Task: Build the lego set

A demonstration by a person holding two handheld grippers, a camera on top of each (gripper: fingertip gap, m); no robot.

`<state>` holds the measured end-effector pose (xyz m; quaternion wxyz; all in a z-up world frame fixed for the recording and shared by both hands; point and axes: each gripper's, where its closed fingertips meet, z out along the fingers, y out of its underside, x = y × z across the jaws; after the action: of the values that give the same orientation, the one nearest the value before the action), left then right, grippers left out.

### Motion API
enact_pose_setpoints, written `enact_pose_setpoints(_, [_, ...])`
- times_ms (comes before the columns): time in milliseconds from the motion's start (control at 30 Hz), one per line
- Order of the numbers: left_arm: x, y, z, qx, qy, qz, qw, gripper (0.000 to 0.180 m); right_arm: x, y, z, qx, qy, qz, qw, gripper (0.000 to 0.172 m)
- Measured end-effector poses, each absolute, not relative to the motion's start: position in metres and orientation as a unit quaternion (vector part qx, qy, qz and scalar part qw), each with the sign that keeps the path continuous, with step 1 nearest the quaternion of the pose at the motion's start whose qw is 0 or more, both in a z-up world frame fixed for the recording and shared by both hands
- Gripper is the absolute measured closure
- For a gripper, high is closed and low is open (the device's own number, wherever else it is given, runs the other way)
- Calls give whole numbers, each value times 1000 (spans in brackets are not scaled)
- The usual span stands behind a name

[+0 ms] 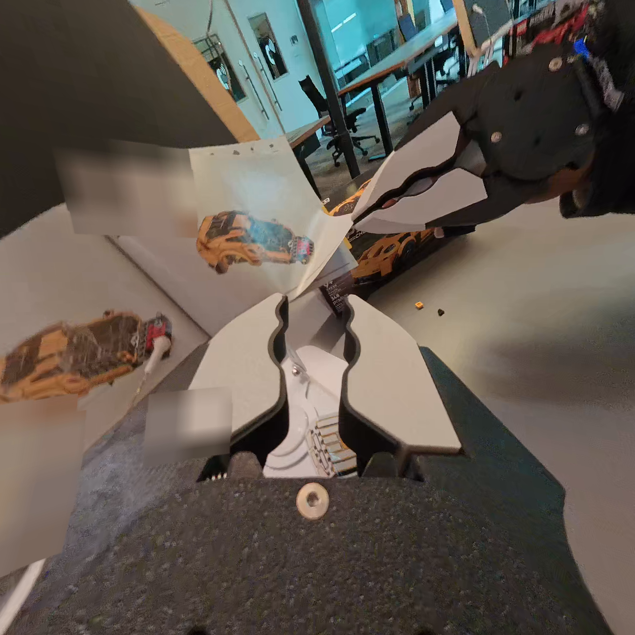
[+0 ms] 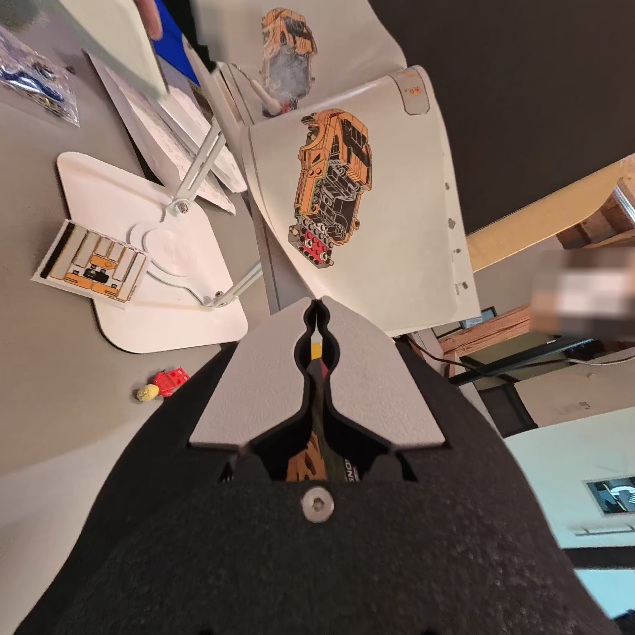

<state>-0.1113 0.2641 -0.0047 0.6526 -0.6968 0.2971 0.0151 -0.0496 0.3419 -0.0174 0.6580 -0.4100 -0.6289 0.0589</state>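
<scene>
The right gripper (image 1: 354,220) is clenched on one lifted page (image 1: 330,237) of the instruction booklet (image 2: 360,213) – two car drawings show. The left gripper (image 1: 316,302) stands released beside that page (two loose bricks (image 1: 418,304) lie right).

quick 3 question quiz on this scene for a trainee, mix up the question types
1. True or false: the left tongs stand open, with nothing pressed between their tips.
2. What are the right tongs shut on?
A. the corner of a lifted booklet page
B. a red brick
C. a sticker sheet
3. In one word: what is the main colour of the car printed on that page?

Key: 1 true; 2 A; 3 orange.
</scene>
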Motion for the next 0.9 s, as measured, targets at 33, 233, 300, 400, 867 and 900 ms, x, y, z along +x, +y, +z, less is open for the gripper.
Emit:
enact_pose_setpoints(33, [-108, 268, -3, -695, 309, 29, 649, 151, -50, 341, -14, -412, -626, 67, 659, 172])
enact_pose_setpoints(233, [-87, 293, 5, -686, 367, 76, 623, 154, -51, 326, 6, -422, -617, 126, 652, 172])
enact_pose_setpoints(300, [-82, 301, 8, -683, 381, 91, 616, 155, -52, 318, 14, -422, -616, 147, 648, 172])
enact_pose_setpoints(400, [-78, 312, 7, -682, 396, 110, 605, 156, -56, 307, 25, -418, -613, 164, 650, 172])
enact_pose_setpoints(867, [-104, 284, 41, -672, 159, -266, 672, 180, -55, 278, 73, -466, -470, 403, 632, 143])
enact_pose_setpoints(900, [-108, 284, 42, -668, 142, -289, 671, 180, -60, 278, 69, -483, -464, 424, 610, 138])
